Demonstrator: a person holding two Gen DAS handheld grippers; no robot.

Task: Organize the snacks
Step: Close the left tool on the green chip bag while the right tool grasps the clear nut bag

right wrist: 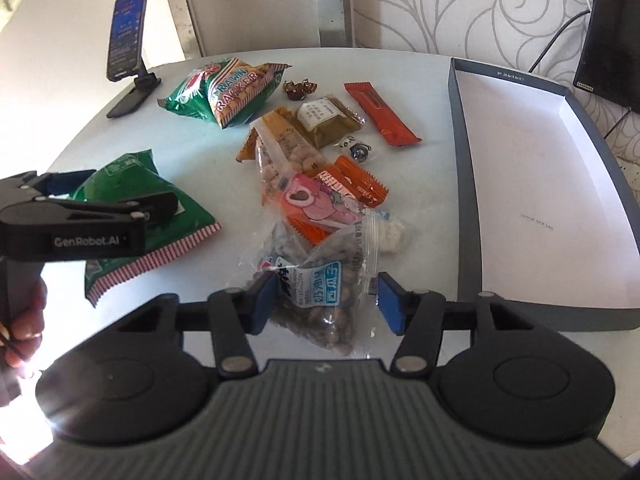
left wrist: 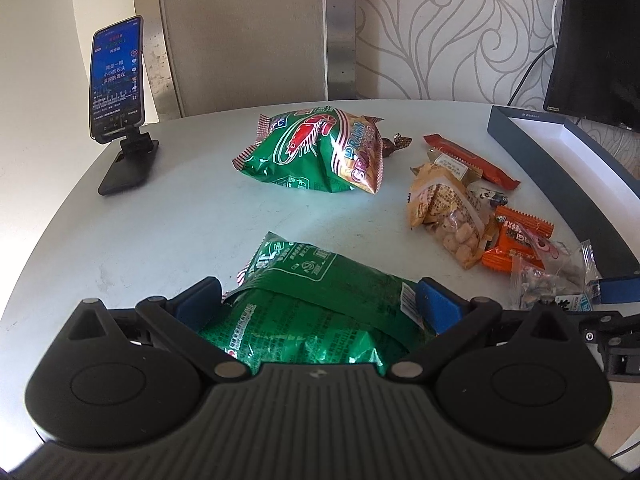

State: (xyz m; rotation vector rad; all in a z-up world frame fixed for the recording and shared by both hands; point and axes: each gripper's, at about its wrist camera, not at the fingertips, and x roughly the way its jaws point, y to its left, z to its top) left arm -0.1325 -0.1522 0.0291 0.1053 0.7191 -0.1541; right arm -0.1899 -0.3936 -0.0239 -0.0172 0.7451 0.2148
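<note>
Left gripper (left wrist: 318, 304) lies low, clamping the green bag (left wrist: 320, 304). Right gripper (right wrist: 326, 300) (jaws wide) straddles the seed bag (right wrist: 320, 292); only its view shows the box (right wrist: 460, 184) floor.

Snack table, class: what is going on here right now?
A person holds a gripper in each hand at a table strewn with snacks. The left gripper straddles a green snack bag; whether it is squeezing it is unclear. The right gripper is open around a clear bag of nuts. A second green prawn cracker bag, smaller packets and an open box, with nothing in it, lie beyond.
</note>
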